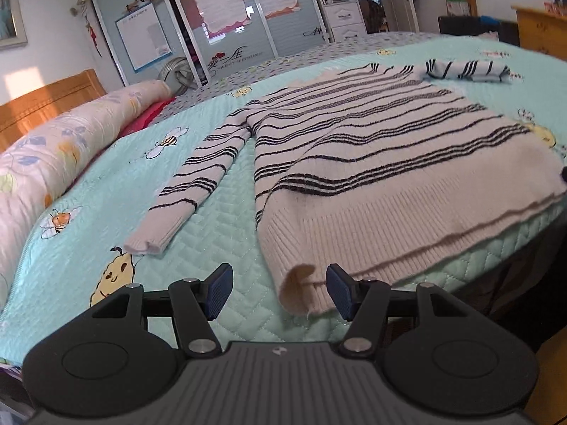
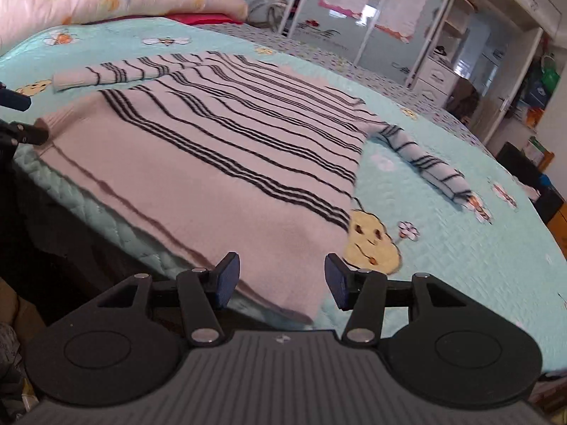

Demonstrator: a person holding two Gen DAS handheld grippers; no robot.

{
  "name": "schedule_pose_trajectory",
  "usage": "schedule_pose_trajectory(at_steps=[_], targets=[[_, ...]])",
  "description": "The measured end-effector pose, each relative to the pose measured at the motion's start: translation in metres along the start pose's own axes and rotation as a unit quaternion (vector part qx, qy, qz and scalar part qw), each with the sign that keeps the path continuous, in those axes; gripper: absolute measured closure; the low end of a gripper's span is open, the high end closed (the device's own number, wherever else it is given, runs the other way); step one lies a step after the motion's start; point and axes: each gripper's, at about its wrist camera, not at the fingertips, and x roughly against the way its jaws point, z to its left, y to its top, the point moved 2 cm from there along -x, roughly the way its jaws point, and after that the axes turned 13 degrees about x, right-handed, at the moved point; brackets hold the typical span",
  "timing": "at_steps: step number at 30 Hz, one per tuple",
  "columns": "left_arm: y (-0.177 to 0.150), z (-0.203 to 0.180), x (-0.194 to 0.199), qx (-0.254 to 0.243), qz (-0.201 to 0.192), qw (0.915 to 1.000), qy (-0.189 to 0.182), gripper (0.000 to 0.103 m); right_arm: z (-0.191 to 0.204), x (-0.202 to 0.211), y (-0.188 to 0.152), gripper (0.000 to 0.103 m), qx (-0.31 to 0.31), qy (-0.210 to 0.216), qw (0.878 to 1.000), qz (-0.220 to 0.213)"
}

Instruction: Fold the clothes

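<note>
A cream sweater [image 1: 372, 163] with thin black stripes lies flat on the mint quilt [image 1: 219, 219], its ribbed hem along the bed's near edge. One sleeve [image 1: 187, 191] lies beside the body and the other [image 1: 467, 69] bends away at the far side. My left gripper [image 1: 280, 292] is open, and the hem's left corner [image 1: 301, 294] lies between its blue pads [image 1: 221, 292] without being pinched. My right gripper [image 2: 281, 279] is open over the hem's right corner [image 2: 283, 283] of the sweater [image 2: 219, 148]. The left gripper [image 2: 21, 117] shows at that view's left edge.
A long floral bolster [image 1: 53, 163] and a wooden headboard [image 1: 42, 102] lie at the left. Sliding wardrobe doors [image 1: 212, 17] stand behind the bed and a wooden cabinet [image 1: 542, 28] at the far right. The bed's edge drops off just below the hem [image 2: 106, 219].
</note>
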Motion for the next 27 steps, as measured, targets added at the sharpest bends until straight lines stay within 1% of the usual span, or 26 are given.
schedule_pose_trajectory(at_steps=[2, 6, 9, 12, 16, 19, 22, 26, 27], targets=[[-0.001, 0.0, -0.003, 0.0, 0.007, 1.0, 0.001, 0.042, -0.001, -0.003, -0.004, 0.049, 0.014, -0.003, 1.0, 0.022], [-0.003, -0.001, -0.004, 0.003, 0.009, 1.0, 0.002, 0.042, 0.009, -0.014, -0.007, 0.049, 0.052, -0.015, 0.997, 0.048], [-0.004, -0.005, -0.001, -0.003, 0.007, 1.0, 0.003, 0.042, 0.019, -0.028, -0.007, 0.049, 0.097, -0.029, 0.992, 0.07], [-0.004, -0.006, 0.001, -0.005, 0.006, 1.0, 0.003, 0.042, 0.032, -0.033, -0.004, 0.049, 0.138, -0.053, 0.987, 0.064], [-0.004, -0.005, 0.0, -0.003, 0.008, 1.0, 0.005, 0.041, 0.042, -0.034, 0.0, 0.049, 0.161, -0.045, 0.984, 0.056], [-0.005, -0.004, -0.001, -0.001, 0.01, 0.9999, 0.006, 0.041, 0.047, -0.037, 0.0, 0.049, 0.185, -0.061, 0.979, 0.054], [-0.005, -0.005, -0.001, -0.002, 0.01, 0.9999, 0.006, 0.041, 0.046, -0.039, 0.002, 0.049, 0.189, -0.083, 0.977, 0.051], [-0.005, -0.005, -0.001, -0.002, 0.011, 0.9999, 0.006, 0.041, 0.036, -0.04, 0.004, 0.049, 0.187, -0.13, 0.973, 0.035], [-0.006, -0.005, -0.001, -0.003, 0.012, 0.9999, 0.005, 0.041, 0.035, -0.04, 0.004, 0.049, 0.186, -0.134, 0.973, 0.033]])
